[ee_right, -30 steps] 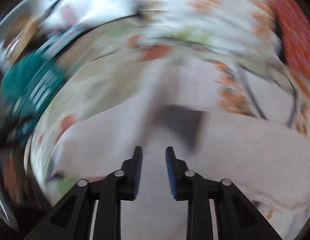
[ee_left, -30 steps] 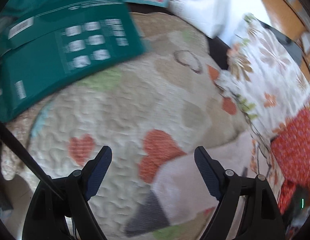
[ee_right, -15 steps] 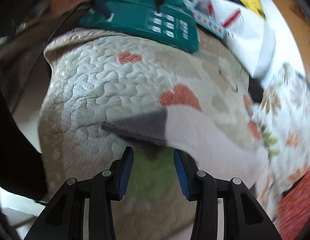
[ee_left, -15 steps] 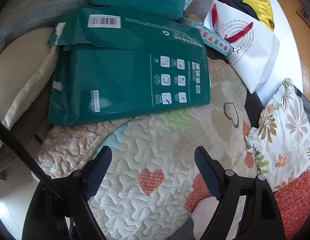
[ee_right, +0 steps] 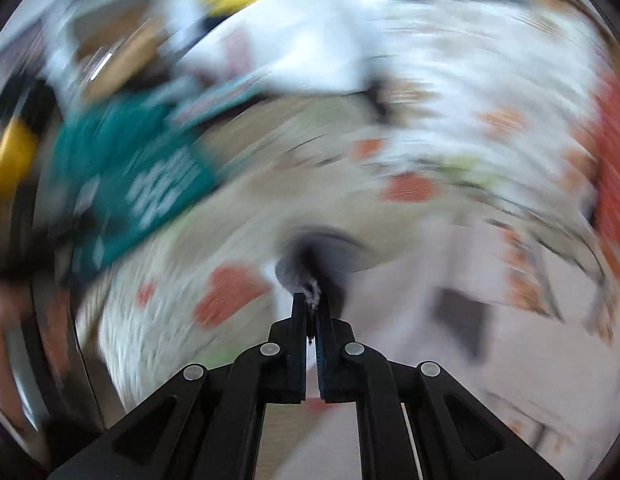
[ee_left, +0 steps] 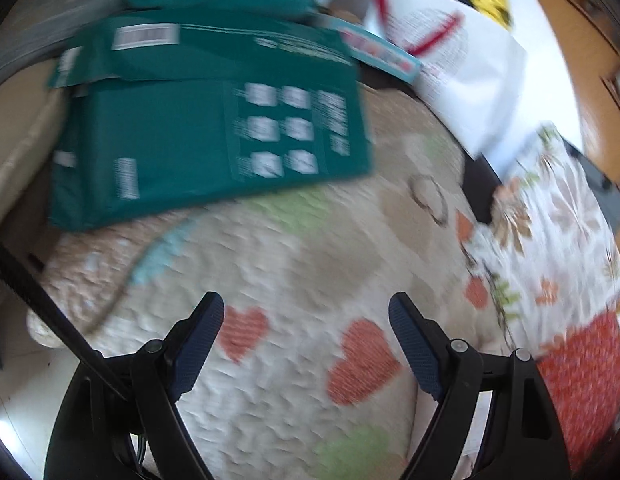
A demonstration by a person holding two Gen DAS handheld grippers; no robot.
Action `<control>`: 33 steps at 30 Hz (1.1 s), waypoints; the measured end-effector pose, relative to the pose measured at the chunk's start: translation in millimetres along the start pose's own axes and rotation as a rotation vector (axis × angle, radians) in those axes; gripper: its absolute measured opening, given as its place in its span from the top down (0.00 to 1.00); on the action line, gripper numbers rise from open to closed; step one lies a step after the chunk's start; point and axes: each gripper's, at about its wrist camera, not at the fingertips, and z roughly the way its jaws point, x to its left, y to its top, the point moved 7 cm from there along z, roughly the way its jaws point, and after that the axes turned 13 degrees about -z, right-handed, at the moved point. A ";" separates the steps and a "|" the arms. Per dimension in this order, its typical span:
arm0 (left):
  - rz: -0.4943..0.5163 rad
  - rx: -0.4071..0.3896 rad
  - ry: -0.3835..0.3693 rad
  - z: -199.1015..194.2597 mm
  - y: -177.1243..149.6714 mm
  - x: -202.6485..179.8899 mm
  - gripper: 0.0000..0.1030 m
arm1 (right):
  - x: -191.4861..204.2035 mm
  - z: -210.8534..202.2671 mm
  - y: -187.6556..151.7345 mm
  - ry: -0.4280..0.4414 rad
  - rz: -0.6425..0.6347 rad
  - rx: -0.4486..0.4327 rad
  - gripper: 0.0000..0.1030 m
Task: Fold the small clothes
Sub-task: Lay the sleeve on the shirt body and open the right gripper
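The right wrist view is badly blurred. My right gripper (ee_right: 310, 304) is shut on the grey tip of a pale pink small garment (ee_right: 510, 344), holding that grey corner (ee_right: 322, 256) up above the quilt. The rest of the garment lies to the right on the quilt. My left gripper (ee_left: 306, 320) is wide open and empty, hovering over the heart-patterned quilt (ee_left: 294, 264). The garment does not show clearly in the left wrist view.
A green plastic package (ee_left: 206, 140) lies on the far left of the quilt. A white paper bag (ee_left: 462, 68) stands behind it. A floral cushion (ee_left: 558, 236) and red patterned cloth (ee_left: 582, 380) lie to the right.
My right gripper has closed on the garment's grey corner and lifted it while swinging fast. My left gripper stayed open and drifted over the quilt.
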 end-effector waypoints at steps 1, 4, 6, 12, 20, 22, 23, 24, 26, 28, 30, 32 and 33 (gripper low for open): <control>0.028 0.016 -0.011 2.6 -9.4 -10.5 0.19 | -32.0 -8.3 -1.9 -0.037 0.079 -0.004 0.96; 0.088 0.052 -0.040 7.6 -32.9 -33.9 0.19 | -121.7 -31.2 -29.8 -0.129 0.311 0.007 0.96; 0.146 0.076 -0.056 11.6 -52.3 -53.7 0.19 | -162.9 -41.4 -50.3 -0.171 0.423 0.017 0.96; 0.275 0.165 -0.099 25.1 -107.0 -104.2 0.19 | -254.3 -57.8 -121.9 -0.316 0.563 0.103 0.96; 0.398 0.273 -0.088 55.3 -173.3 -158.4 0.19 | -307.8 -59.7 -175.4 -0.442 0.593 0.198 0.96; 0.406 0.288 -0.084 59.8 -180.4 -162.8 0.19 | -316.7 -63.9 -179.8 -0.516 0.571 0.231 0.96; 0.408 0.291 -0.079 62.3 -183.1 -164.8 0.19 | -324.6 -69.5 -183.7 -0.564 0.559 0.253 0.96; 0.411 0.290 -0.073 64.5 -184.0 -165.7 0.19 | -329.3 -73.5 -185.6 -0.586 0.556 0.263 0.96; 0.422 0.268 -0.053 70.9 -182.4 -165.6 0.19 | -332.0 -87.5 -180.1 -0.621 0.537 0.248 0.96; 0.432 0.252 -0.029 79.6 -181.0 -163.6 0.19 | -322.4 -97.8 -160.0 -0.605 0.491 0.203 0.95; 0.430 0.280 0.002 95.0 -184.4 -160.2 0.19 | -302.9 -93.9 -132.7 -0.510 0.457 0.165 0.95; 0.401 0.332 0.016 108.7 -189.7 -155.1 0.19 | -277.7 -81.3 -105.7 -0.412 0.399 0.142 0.95; 0.376 0.375 0.019 116.2 -193.7 -151.5 0.23 | -257.5 -68.2 -88.7 -0.338 0.347 0.139 0.95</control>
